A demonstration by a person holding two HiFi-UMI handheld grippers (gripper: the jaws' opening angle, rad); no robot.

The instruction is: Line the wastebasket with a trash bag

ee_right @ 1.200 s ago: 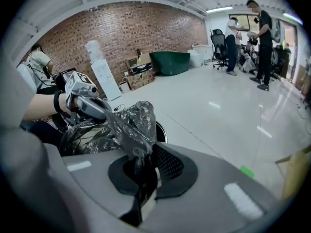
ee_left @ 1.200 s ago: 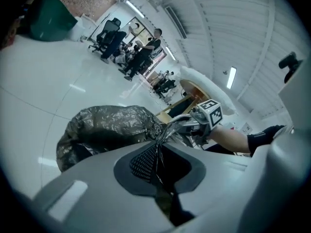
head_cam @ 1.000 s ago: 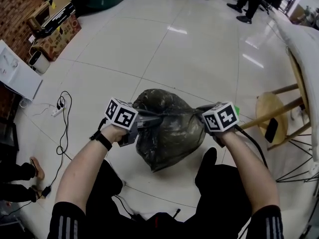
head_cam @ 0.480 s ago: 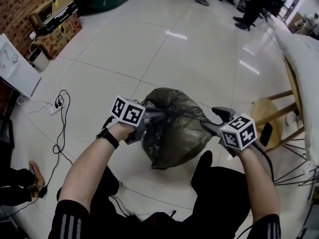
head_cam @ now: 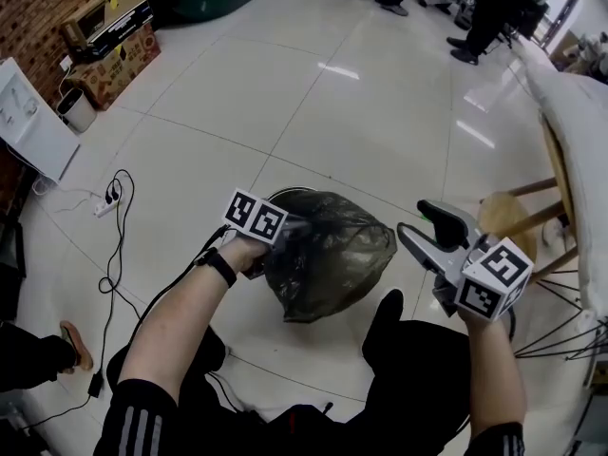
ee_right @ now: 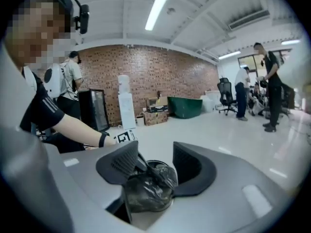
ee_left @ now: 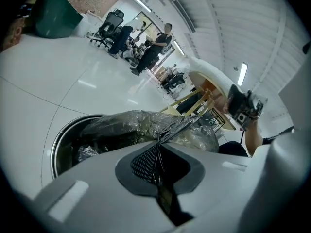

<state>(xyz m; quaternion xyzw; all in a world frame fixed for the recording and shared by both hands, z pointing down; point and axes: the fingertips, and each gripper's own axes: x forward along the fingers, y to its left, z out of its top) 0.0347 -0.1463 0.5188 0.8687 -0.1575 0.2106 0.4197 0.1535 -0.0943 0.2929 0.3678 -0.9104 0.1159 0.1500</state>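
A dark, crinkled trash bag is draped over a round metal wastebasket on the floor in front of me. My left gripper is shut on a fold of the bag's film at the bag's left side. My right gripper hangs raised to the right of the bag, apart from it. It is open; its jaws have just been closing a little, with nothing between them. In the right gripper view the bag lies well beyond the spread jaws.
A wooden stool and a white cushion stand close on the right. A power strip with cables lies left, with cardboard boxes beyond it. My black shoe is beside the bag. People stand far off.
The right gripper let go of the bag's right edge, opened, and rose away to the right. The left gripper kept its hold, and the bag sank lower.
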